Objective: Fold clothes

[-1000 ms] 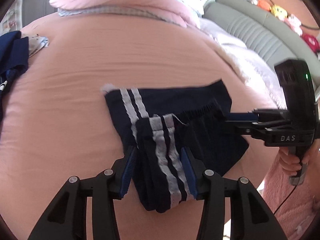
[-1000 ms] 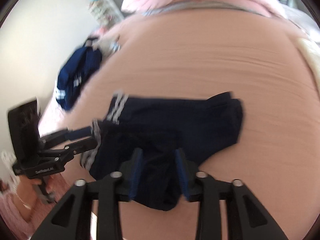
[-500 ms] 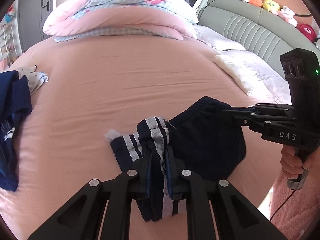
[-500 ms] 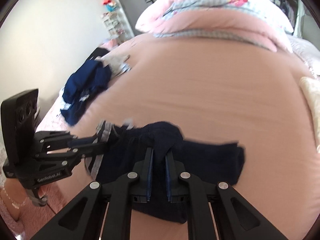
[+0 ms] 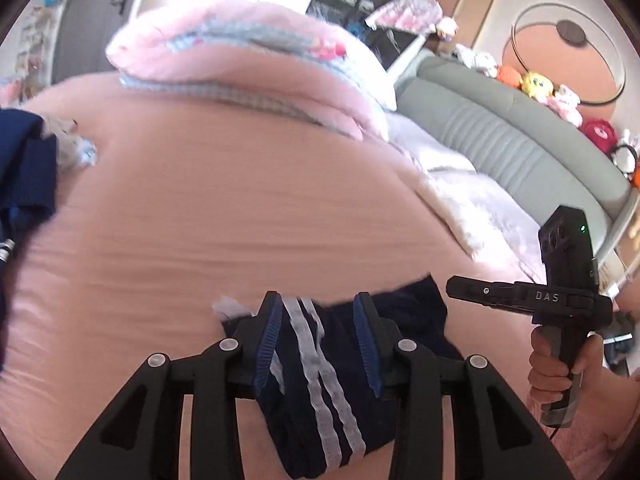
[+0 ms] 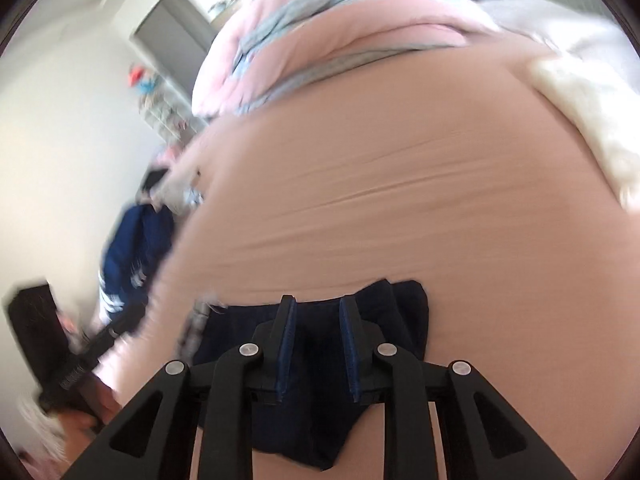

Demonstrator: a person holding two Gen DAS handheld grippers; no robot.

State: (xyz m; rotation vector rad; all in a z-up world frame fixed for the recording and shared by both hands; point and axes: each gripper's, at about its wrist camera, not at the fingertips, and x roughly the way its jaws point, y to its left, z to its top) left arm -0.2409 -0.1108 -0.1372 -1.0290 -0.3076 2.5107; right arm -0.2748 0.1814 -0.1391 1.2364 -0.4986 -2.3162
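Navy shorts with white side stripes (image 5: 320, 368) lie folded on the pink bed sheet (image 5: 224, 216), near the front edge. My left gripper (image 5: 318, 308) is open, its fingers apart over the striped side of the shorts. My right gripper (image 6: 316, 310) is open above the plain navy part of the shorts (image 6: 320, 412). The right gripper also shows at the right of the left wrist view (image 5: 456, 282), held in a hand, to the right of the shorts.
A pile of navy clothes (image 5: 24, 176) lies at the bed's left edge, also in the right wrist view (image 6: 132, 252). Pink folded quilts (image 5: 248, 64) sit at the far end. A white blanket (image 5: 472, 200) and grey headboard (image 5: 512, 144) lie to the right.
Both grippers were shut on the shorts and holding the fold up half a second ago. Now both have opened and the shorts lie flat on the sheet.
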